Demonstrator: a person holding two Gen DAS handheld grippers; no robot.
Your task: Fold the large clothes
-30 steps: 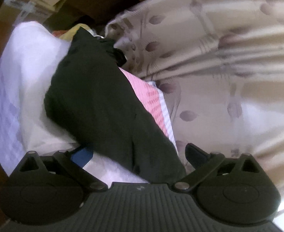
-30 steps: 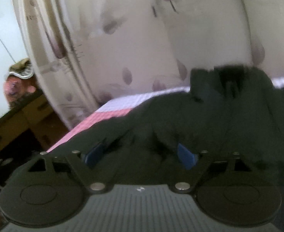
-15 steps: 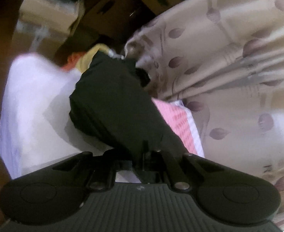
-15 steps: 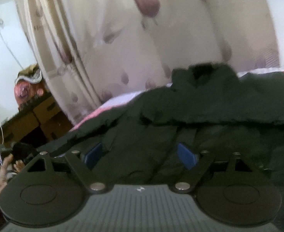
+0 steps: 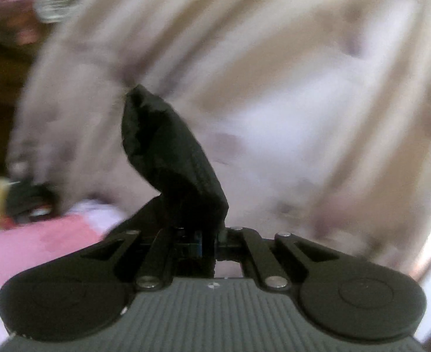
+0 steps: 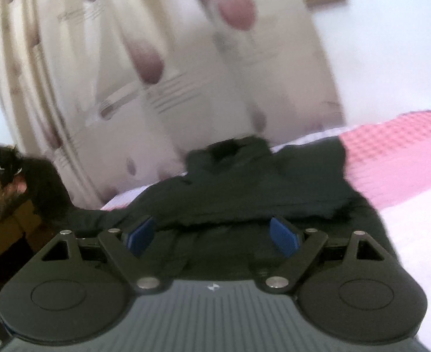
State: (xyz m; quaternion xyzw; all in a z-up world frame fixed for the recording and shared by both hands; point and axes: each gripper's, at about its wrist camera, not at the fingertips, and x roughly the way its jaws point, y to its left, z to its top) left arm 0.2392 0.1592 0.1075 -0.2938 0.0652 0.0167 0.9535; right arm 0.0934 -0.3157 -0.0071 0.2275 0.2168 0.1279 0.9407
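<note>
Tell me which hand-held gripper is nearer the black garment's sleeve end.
Left. The left hand-held gripper is shut on the black garment, pinching that sleeve end, which stands up from it. The right hand-held gripper hovers over the garment's middle, jaws opening, gripping nothing.

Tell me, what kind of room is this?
Probably a bedroom. A black garment lies on a pink and white checked bedcover, with a long leaf-patterned curtain behind it and wooden furniture beside.
</note>
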